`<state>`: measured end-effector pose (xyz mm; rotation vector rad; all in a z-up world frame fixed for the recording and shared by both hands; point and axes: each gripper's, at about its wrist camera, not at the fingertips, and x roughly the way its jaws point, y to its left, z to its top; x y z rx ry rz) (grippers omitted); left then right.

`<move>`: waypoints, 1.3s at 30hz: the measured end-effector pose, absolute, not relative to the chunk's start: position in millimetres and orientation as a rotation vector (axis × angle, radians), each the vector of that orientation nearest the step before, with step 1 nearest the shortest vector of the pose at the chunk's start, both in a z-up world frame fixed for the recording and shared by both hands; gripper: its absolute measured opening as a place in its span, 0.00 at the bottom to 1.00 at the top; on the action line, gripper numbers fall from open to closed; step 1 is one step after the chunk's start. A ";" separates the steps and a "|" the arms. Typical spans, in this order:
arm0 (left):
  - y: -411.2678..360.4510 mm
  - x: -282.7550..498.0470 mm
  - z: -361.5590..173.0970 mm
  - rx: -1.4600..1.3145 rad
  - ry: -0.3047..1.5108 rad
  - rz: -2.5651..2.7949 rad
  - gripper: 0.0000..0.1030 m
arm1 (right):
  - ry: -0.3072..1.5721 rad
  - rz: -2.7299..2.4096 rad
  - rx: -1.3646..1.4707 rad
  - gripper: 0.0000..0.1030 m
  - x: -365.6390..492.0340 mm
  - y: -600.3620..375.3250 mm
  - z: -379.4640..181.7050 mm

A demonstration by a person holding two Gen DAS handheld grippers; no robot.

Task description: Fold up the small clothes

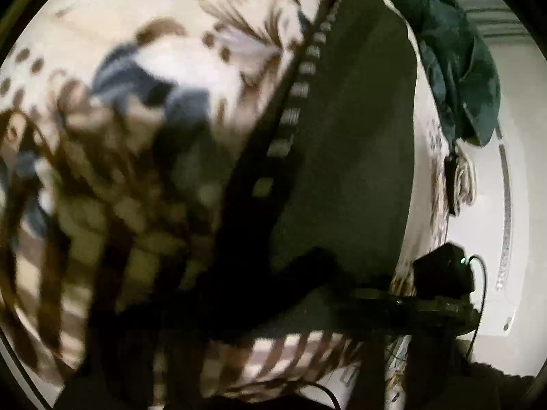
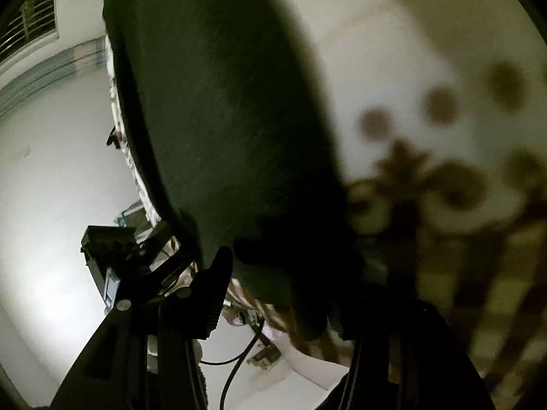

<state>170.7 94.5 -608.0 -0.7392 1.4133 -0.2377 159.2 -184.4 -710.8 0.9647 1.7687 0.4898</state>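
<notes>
A dark green garment point(image 1: 342, 136) lies on the patterned bedspread point(image 1: 136, 68), a teal cloth point(image 1: 458, 68) at two o'clock. The right tool point(image 2: 283, 273) looks clamped on the garment's near edge; whether the left tool point(image 1: 212, 314) is apart or together, I cannot tell.

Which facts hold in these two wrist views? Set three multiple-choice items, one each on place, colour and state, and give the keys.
1. In the left wrist view, the crumpled teal cloth lies where, relative to the flat dark green fabric garment?
A. To its upper right
B. To its lower left
C. On top of its middle

2. What colours is the print on the white patterned bedsheet?
A. Red and yellow
B. Brown and blue
C. Plain black

3. How is the dark green garment?
A. Rolled into a ball
B. Hung on a hanger
C. Lying spread on the bedsheet

Key: 1 A, the teal heap sits past the garment's upper right edge; 2 B, brown leaves and dots with blue patches show; 3 C, both views show it as one broad, flat panel over the print.
</notes>
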 end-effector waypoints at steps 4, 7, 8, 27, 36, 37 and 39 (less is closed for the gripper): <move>96.6 159.5 -589.1 -0.784 1.354 -0.202 0.07 | 1.714 0.449 0.998 0.10 151.4 -186.5 -693.4; 99.4 157.7 -566.7 -0.824 1.297 -0.187 0.07 | 1.647 0.444 1.014 0.09 148.5 -190.8 -664.6; 98.2 158.7 -556.2 -0.842 1.275 -0.192 0.07 | 1.627 0.445 1.016 0.09 149.4 -192.2 -653.7; 83.5 416.1 -457.2 -0.751 1.033 -0.335 0.07 | 1.301 0.424 0.724 0.09 435.1 -216.5 -500.1; 84.7 621.9 -495.2 -0.682 1.091 -0.326 0.08 | 1.281 0.317 0.599 0.09 639.8 -208.3 -533.4; 83.3 645.8 -504.9 -0.668 1.128 -0.319 0.11 | 1.288 0.312 0.601 0.09 665.0 -206.0 -538.6; 88.6 678.7 -524.5 -0.728 1.187 -0.314 0.21 | 1.312 0.303 0.637 0.11 699.9 -203.9 -557.6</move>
